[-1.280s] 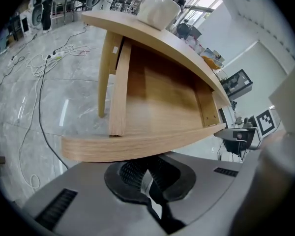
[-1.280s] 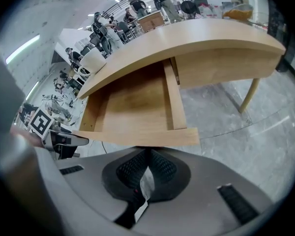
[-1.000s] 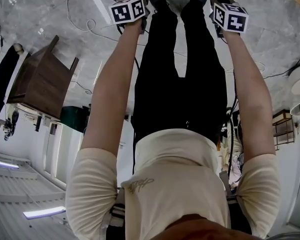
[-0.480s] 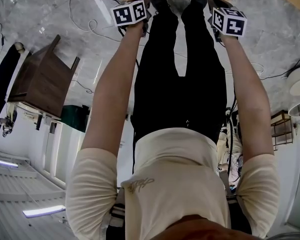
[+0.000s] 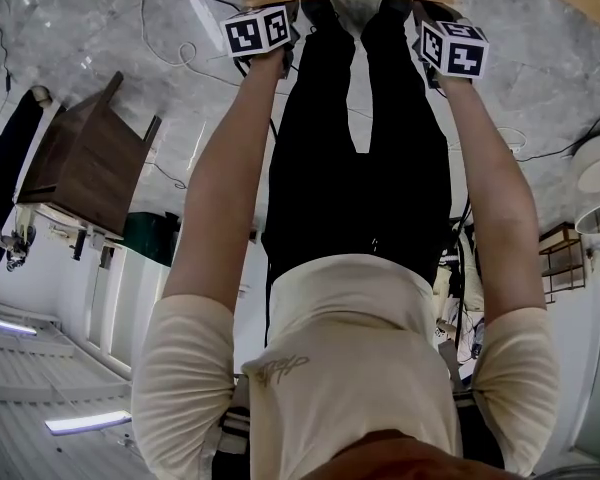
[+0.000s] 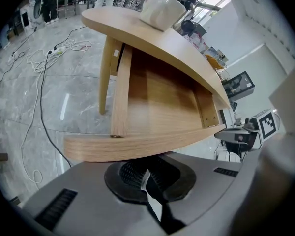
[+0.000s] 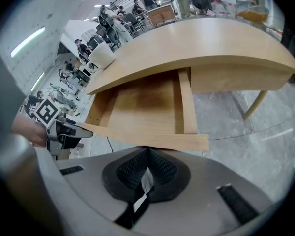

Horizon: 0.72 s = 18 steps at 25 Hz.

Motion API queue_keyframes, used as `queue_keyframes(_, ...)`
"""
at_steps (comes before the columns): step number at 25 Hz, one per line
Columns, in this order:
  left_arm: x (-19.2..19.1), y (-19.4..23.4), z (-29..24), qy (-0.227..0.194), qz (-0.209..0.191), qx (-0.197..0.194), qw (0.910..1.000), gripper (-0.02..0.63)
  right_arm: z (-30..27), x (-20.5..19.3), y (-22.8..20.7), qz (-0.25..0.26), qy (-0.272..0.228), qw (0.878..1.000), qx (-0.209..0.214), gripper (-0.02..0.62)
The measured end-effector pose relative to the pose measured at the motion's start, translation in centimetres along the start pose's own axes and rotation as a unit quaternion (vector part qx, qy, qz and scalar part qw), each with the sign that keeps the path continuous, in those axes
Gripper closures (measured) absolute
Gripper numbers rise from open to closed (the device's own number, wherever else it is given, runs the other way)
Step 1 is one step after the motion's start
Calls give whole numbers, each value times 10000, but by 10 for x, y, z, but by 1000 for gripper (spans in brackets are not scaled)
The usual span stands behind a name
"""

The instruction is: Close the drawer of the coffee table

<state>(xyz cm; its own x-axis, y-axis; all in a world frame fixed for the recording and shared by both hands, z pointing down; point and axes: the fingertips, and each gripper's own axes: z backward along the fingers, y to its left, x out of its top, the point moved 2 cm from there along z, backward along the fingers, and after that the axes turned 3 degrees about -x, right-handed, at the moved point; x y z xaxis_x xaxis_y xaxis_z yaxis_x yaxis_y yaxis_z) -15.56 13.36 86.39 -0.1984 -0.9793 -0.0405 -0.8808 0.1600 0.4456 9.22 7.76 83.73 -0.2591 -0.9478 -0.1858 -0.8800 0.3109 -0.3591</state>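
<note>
Both claws at the open drawer's front

I see the drawer (image 6: 152,102) standing out from under the coffee table (image 6: 152,38) top. My left gripper (image 6: 146,177) and right gripper (image 7: 146,173) are both clenched on nothing, tips right at the drawer's front panel.

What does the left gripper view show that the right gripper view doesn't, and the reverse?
Only the left gripper view: cables on the floor and the right gripper's marker cube. Only the right gripper view: the left gripper's marker cube. Both: the open drawer, the tabletop, a white container on it, and that gripper's own jaws together.
</note>
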Motion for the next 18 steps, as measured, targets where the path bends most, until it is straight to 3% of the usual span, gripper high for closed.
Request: queue_keyframes(18,8,-3,4,78,103,62,9999,601,4,9,0,30,114,9999,-12,601)
